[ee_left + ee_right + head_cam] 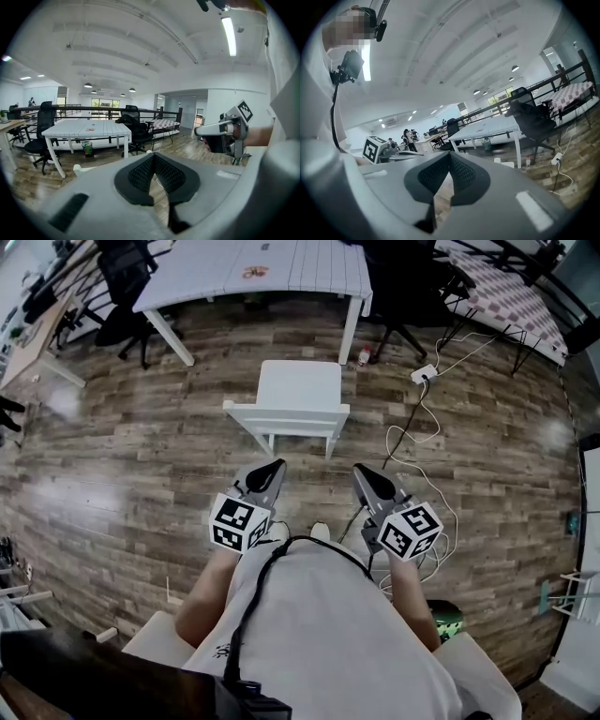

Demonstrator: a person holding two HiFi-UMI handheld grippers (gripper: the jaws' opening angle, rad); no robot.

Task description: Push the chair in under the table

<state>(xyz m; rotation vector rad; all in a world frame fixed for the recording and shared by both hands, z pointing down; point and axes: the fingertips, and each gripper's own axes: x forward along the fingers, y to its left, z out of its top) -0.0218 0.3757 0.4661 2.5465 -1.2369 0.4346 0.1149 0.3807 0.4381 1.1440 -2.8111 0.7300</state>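
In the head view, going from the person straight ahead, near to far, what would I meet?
Left tool and right tool, side by side → white chair → white table.

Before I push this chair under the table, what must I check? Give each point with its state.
1. Left gripper shut, empty: ok.
2. Right gripper shut, empty: ok.
3. Grippers touching white chair: not ok, both short of it.
4. Chair clears the white table leg: cannot tell.
5. White cable off the path: ok, it lies right of the chair.
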